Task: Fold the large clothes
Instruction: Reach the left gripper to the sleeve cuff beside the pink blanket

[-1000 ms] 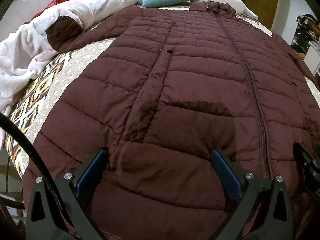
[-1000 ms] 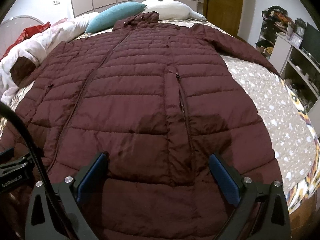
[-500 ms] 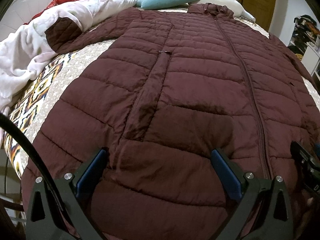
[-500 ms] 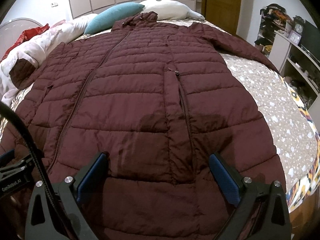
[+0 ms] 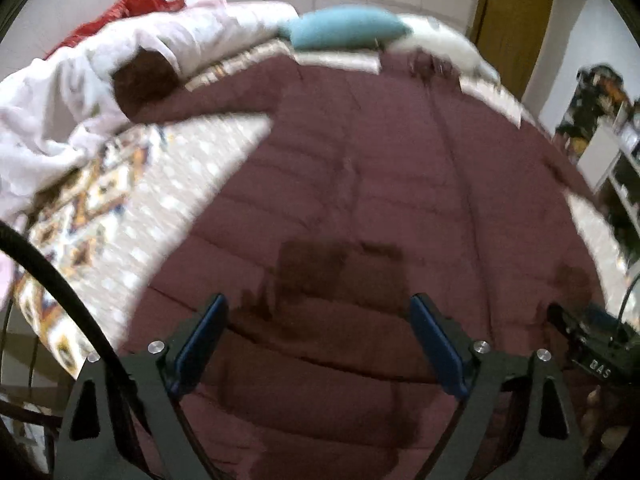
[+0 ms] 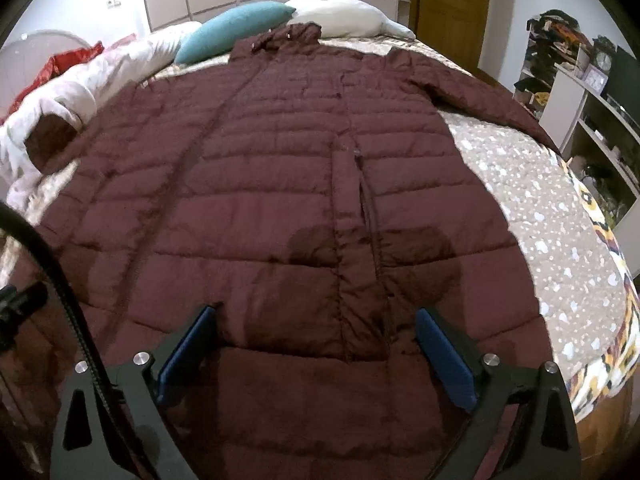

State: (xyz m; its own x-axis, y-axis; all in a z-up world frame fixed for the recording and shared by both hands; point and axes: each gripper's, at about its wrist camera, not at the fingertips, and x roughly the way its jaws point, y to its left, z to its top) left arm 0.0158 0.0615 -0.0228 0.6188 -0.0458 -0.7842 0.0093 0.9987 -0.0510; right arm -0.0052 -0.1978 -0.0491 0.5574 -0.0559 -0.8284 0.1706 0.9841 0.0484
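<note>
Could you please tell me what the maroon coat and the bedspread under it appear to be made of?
Maroon coat: probably a thin synthetic shell, nylon or polyester, over soft filling; it is stitched in puffy horizontal channels and has a faint sheen. Bedspread: seems to be a matte woven or quilted fabric, beige with white specks and a multicoloured patterned border; the exact fibre cannot be told.

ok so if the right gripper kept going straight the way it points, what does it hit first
Most likely the maroon puffer coat spread on the bed, near its hem by the pocket zipper; nothing lies between the open right gripper and it.
</note>
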